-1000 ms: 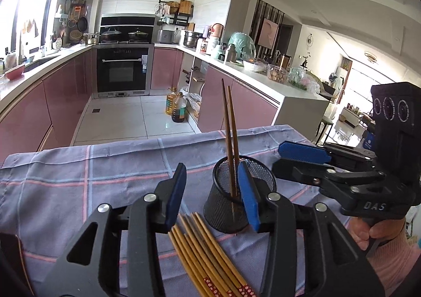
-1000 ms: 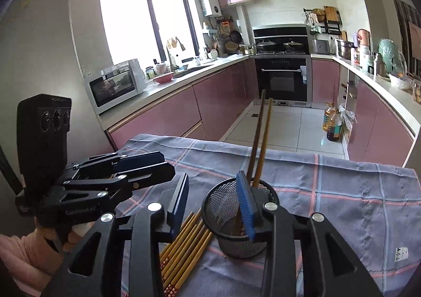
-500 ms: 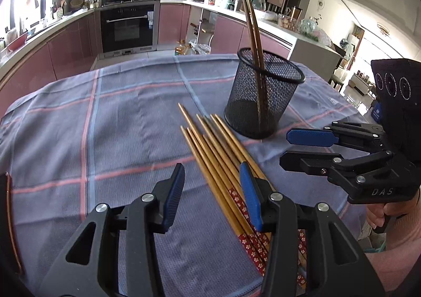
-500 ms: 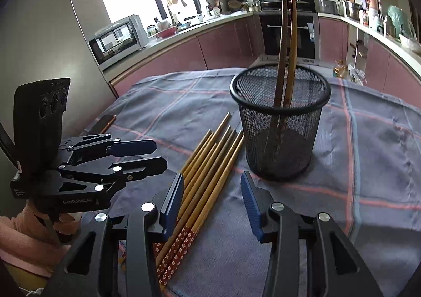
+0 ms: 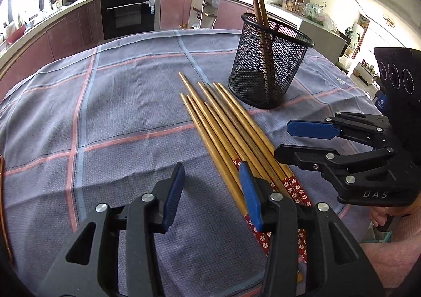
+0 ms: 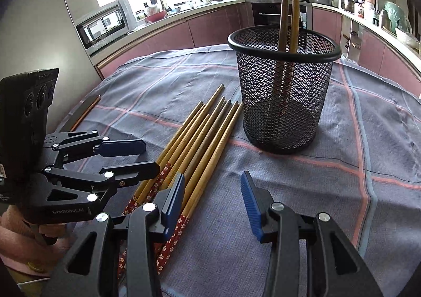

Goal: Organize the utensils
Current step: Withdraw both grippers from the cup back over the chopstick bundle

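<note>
Several wooden chopsticks [image 5: 223,123] [image 6: 200,139] with red flowered ends lie side by side on the plaid tablecloth [image 5: 118,113] [image 6: 368,139]. Behind them stands a black mesh cup [image 5: 268,60] [image 6: 284,86] holding two dark chopsticks [image 5: 259,0] [image 6: 288,5] upright. My left gripper [image 5: 213,178] [image 6: 150,155] hovers open just left of the bundle's red ends, nothing between its pads. My right gripper [image 6: 213,186] [image 5: 281,139] is open on the other side of the bundle, its left pad over the red ends, holding nothing.
The cloth-covered table ends in a wooden rim [image 5: 2,205] at the left. Beyond it are kitchen counters, an oven [image 5: 129,13] and a microwave [image 6: 105,23]. A hand in a pink sleeve [image 5: 394,249] holds the right gripper.
Both grippers have dropped and tilted down from cup height toward the chopsticks lying on the cloth. Their jaws stay about the same width.
</note>
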